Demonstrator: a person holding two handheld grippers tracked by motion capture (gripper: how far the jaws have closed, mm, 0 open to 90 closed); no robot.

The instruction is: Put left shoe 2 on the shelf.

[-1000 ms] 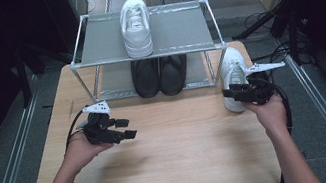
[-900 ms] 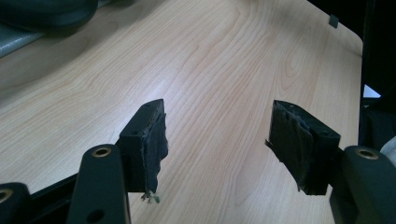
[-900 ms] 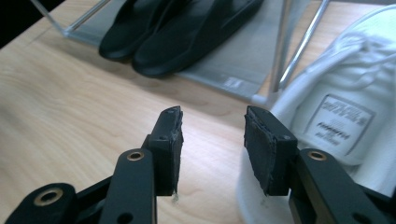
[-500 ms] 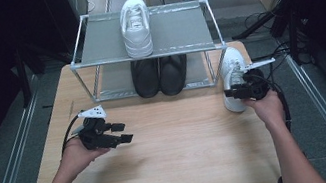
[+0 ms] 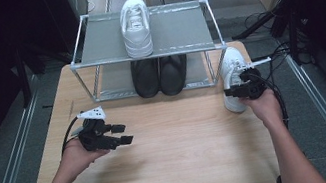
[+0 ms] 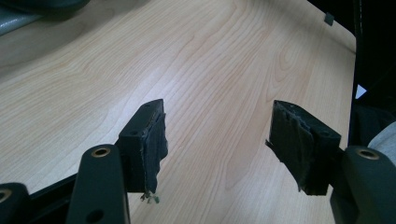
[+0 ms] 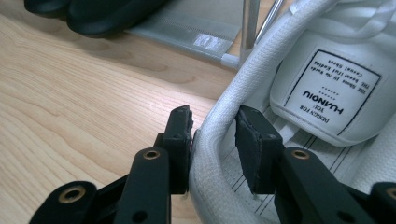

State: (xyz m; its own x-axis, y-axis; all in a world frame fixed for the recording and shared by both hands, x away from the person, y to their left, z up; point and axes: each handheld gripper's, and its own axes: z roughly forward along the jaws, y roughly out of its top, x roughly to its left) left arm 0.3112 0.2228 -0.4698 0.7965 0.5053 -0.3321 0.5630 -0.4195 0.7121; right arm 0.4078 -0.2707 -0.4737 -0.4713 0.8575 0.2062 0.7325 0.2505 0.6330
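At the lower left of the high view, the left gripper (image 5: 120,134) hovers over the wooden table (image 5: 182,154), its jaws spread wide with nothing between them; the left gripper view shows bare wood grain in the gap.

In the upper middle of the high view stands a metal shoe rack (image 5: 175,28). One white sneaker (image 5: 135,28) sits on its top shelf, toe pointing away, and a pair of black shoes (image 5: 159,76) sits on the lower shelf beneath it.

At the right of the high view, just beside the rack's right front leg, a second white sneaker (image 5: 233,79) rests on the table near its right edge. The right gripper (image 5: 230,94) is at this shoe's heel end. In the right gripper view its jaws have just been closing and now straddle the padded collar (image 7: 219,140): the left pad presses the outside of the collar, while the right pad sits inside the shoe, seemingly a sliver off the lining.
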